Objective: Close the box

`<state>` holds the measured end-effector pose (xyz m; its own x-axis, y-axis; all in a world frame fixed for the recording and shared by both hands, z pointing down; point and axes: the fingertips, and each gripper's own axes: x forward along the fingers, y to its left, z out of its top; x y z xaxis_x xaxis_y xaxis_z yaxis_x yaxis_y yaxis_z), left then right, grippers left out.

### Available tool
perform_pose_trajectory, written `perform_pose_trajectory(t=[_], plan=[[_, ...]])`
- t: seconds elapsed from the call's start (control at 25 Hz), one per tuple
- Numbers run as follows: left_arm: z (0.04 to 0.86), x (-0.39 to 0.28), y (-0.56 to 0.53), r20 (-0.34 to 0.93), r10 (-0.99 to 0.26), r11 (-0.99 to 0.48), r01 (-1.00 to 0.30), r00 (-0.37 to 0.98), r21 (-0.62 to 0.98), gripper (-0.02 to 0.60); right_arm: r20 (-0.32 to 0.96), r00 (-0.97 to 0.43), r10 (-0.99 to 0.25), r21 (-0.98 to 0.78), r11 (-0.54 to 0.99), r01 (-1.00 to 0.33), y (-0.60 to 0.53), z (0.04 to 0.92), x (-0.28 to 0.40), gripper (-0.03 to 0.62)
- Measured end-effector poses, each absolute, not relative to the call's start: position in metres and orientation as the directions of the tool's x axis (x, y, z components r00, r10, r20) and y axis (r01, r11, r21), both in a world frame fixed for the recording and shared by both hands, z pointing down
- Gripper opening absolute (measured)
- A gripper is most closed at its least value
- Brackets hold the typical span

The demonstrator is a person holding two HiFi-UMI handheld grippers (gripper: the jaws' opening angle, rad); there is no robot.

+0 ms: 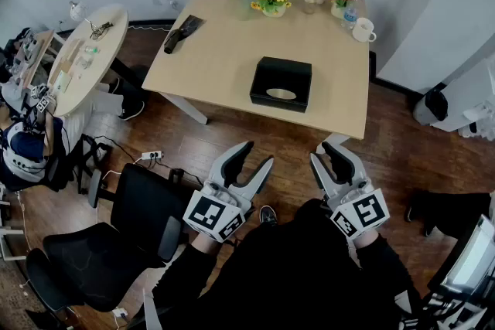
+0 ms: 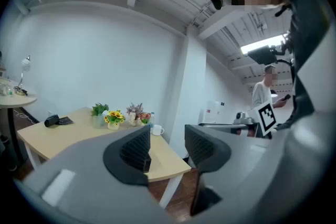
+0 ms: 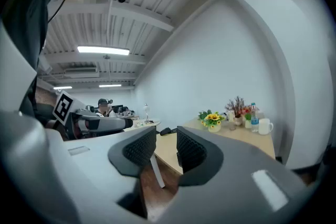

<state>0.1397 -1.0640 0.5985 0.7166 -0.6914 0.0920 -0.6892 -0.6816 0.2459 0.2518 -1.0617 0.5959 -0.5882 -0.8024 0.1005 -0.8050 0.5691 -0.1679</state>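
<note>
Facing the black box [image 1: 281,83], left hand-held gripper [image 1: 258,153] and right hand-held gripper [image 1: 325,152] gape empty.

text: none legible | signs: square black-and-white markers [image 1: 216,216] | on: left gripper [image 1: 257,154], right gripper [image 1: 325,152]

Black box [image 1: 282,73], tan table [image 1: 224,58]
</note>
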Motion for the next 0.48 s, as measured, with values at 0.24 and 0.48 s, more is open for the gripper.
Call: perform_pose_trajectory(t=[0.24, 0.48], plan=[[0.647, 0.103, -1.168, 0.193, -0.691, -0.607, -0.703, 0.697, 0.371, 0.189, 0.211, -0.624, -0.752, -0.572, 0.423, -0.703, -1.197, 0.680, 0.317, 0.089], [0.708, 0.100, -1.249, 0.355, -0.702, -0.522, -0.785, 0.618, 0.333, 0.189, 0.357, -0.713, -0.603, -0.875, 0.052, -0.482, -1.350, 0.791, 0.372, 0.084]])
